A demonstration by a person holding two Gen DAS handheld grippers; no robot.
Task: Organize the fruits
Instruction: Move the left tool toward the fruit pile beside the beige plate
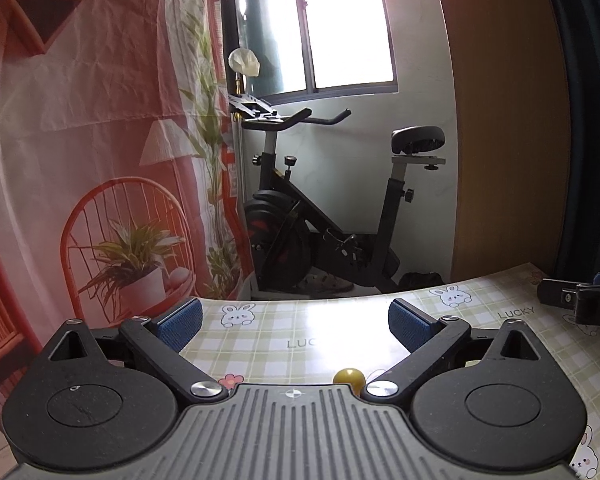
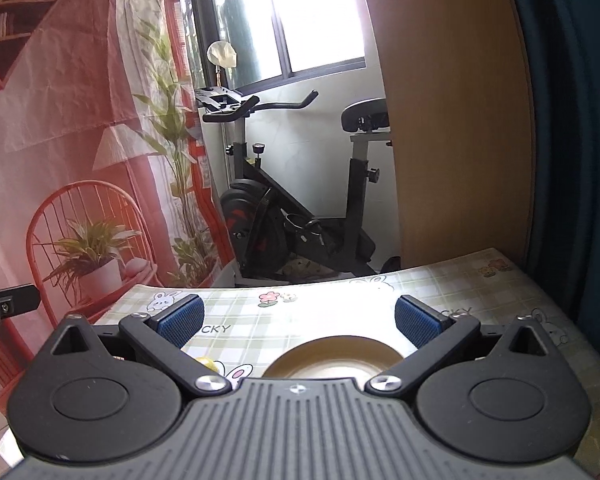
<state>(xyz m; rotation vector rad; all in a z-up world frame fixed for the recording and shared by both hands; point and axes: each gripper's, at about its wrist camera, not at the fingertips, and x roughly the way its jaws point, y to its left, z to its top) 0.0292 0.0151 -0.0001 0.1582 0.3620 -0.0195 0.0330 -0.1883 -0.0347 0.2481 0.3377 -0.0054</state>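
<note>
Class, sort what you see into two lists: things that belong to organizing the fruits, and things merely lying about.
For the job:
yellow fruit
brown plate
left gripper, open
right gripper, open

Lying about:
exercise bike
printed backdrop
window
tablecloth

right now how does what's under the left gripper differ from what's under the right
Under the left gripper lies a small round yellow fruit; under the right gripper, a wide, shallow brown plate. The fruit sits off-centre; the plate is nearly centred. Both rest on the tablecloth, and both grippers are open.
</note>
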